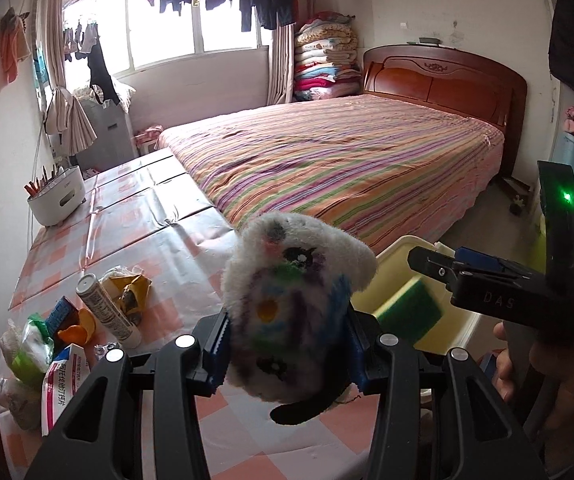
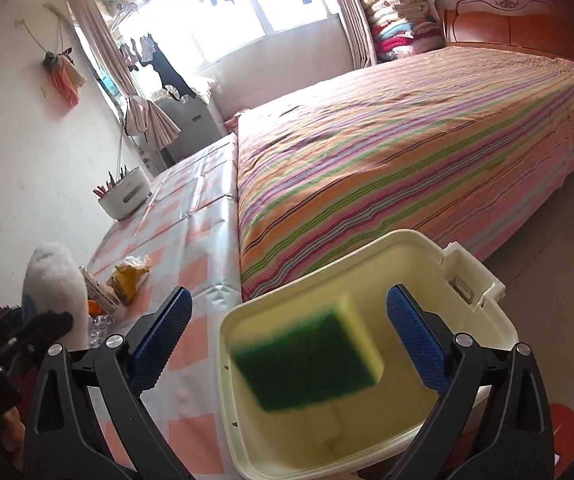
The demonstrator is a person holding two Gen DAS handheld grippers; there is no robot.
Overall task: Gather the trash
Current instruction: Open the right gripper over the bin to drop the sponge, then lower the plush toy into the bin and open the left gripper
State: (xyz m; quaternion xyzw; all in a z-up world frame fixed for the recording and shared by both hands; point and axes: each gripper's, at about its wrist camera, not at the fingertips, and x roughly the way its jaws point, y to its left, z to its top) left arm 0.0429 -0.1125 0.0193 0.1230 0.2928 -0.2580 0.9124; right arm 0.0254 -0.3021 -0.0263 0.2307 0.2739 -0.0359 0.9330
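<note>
My left gripper (image 1: 287,344) is shut on a fluffy white plush item (image 1: 295,280) smeared with coloured ink, held up above the checked table (image 1: 147,208). The right gripper (image 2: 289,332) stands wide open over a cream plastic bin (image 2: 407,264). A green and yellow sponge (image 2: 307,360) shows blurred between its blue pads, touching neither, over the bin's inside. The left wrist view shows the same sponge (image 1: 411,312) under the right gripper (image 1: 443,270). Trash lies on the table at the left: a white tube (image 1: 107,312), a yellow wrapper (image 1: 127,292), orange peel (image 1: 79,330) and a white packet (image 1: 63,380).
A bed with a striped cover (image 1: 327,168) runs along the table's far side. A white holder with pens (image 1: 57,200) stands at the table's far left by the wall. The bin sits off the table's right edge, by the bed's foot. A hand (image 1: 543,368) holds the right gripper.
</note>
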